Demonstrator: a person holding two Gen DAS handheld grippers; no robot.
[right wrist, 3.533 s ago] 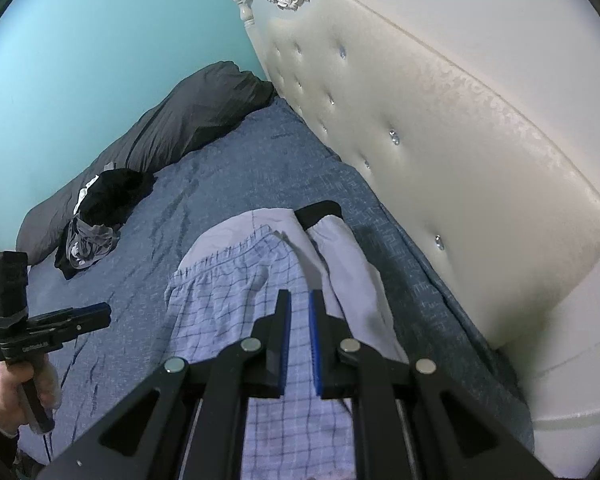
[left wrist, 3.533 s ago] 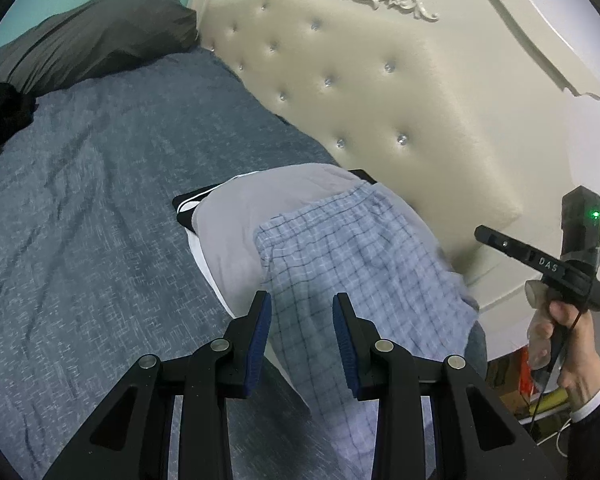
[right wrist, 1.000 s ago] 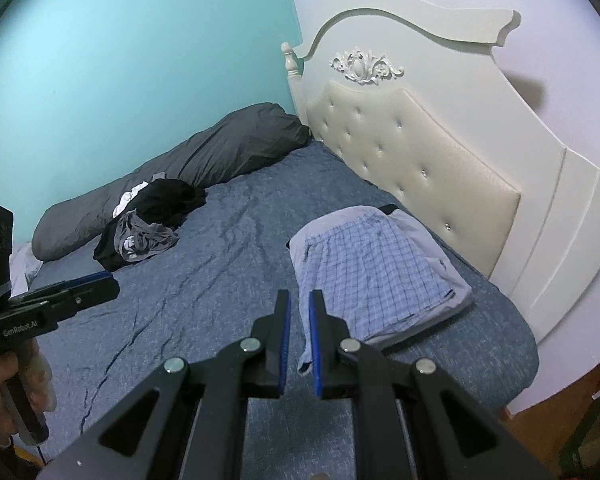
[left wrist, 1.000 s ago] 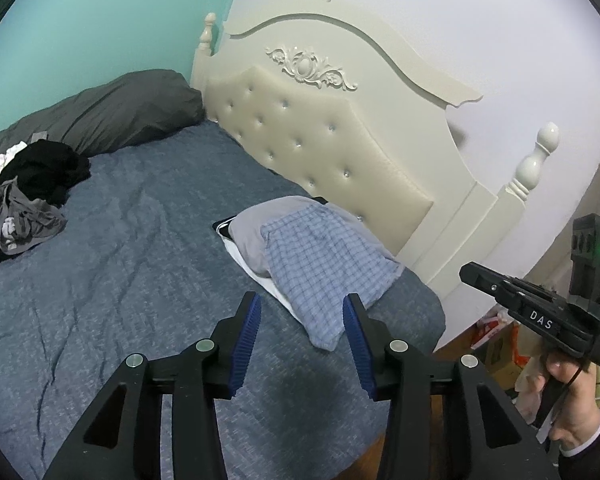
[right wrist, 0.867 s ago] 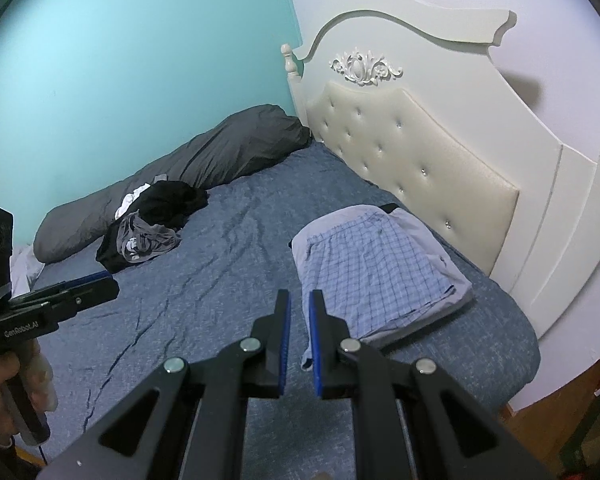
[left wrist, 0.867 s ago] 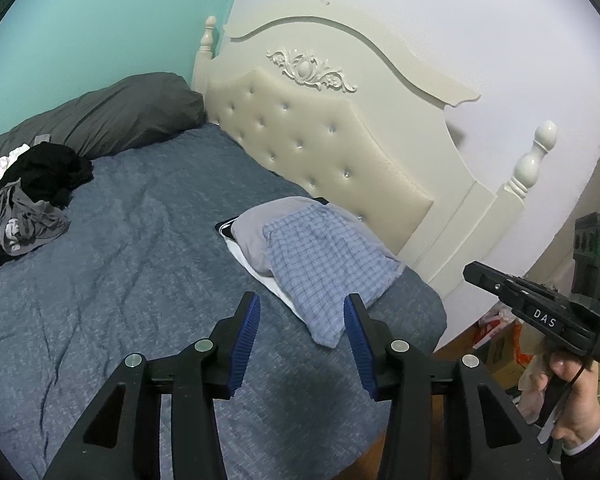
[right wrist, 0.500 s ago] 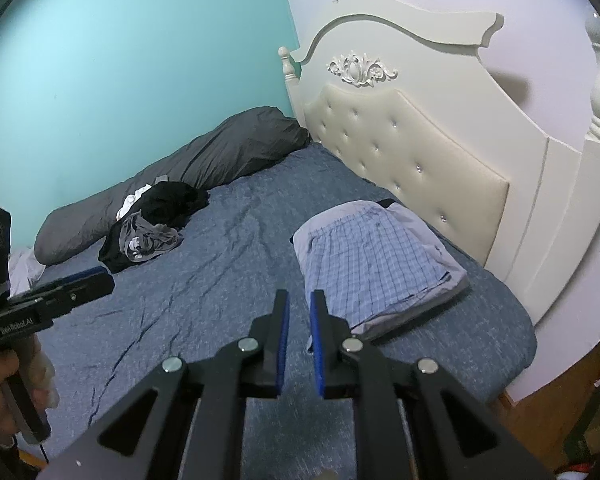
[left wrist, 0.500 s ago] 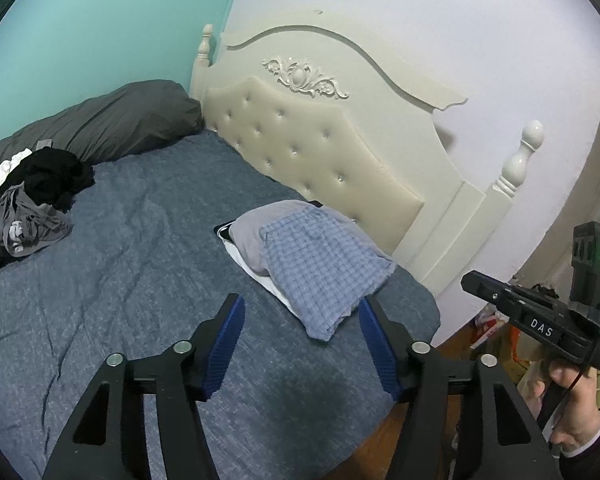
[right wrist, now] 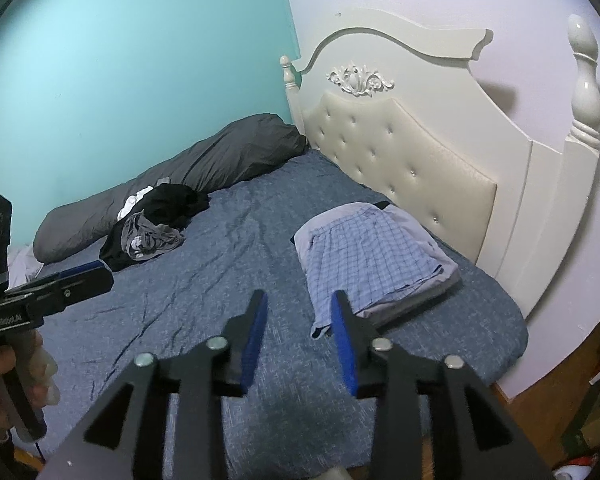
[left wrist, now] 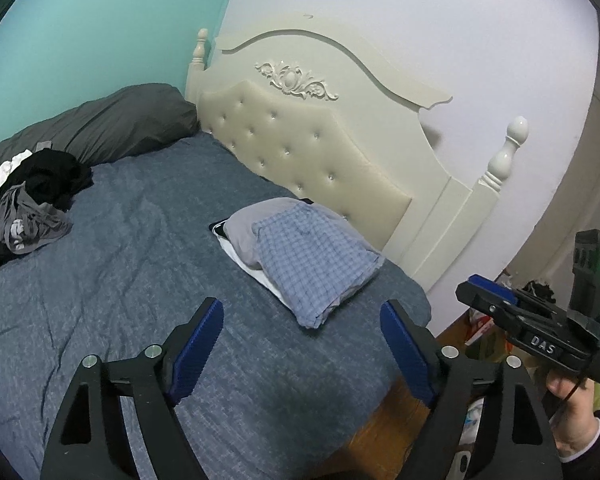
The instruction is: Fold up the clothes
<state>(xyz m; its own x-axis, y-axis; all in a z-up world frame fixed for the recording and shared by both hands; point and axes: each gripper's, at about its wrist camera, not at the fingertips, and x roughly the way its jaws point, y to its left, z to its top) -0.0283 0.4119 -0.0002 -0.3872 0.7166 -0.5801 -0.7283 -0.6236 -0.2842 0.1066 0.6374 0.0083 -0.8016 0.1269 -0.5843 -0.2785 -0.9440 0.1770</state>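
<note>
In the left wrist view, the left gripper (left wrist: 302, 350) fills the bottom of the frame with its blue-padded jaws spread wide and nothing between them. Above it, right of centre, a folded stack of clothes (left wrist: 300, 256) lies on the blue bed cover (left wrist: 120, 280) near the cream headboard (left wrist: 300, 152): a blue checked garment on top, a grey one under it, with white and black edges showing at the left side. A loose heap of dark clothes (left wrist: 32, 204) sits at the left edge. In the right wrist view, the right gripper (right wrist: 300, 340) at bottom centre is moderately open and empty. The checked stack (right wrist: 372, 256) lies right of centre, one corner trailing toward the gripper; the dark heap (right wrist: 156, 220) lies left of centre beside a grey pillow (right wrist: 180, 176).
</note>
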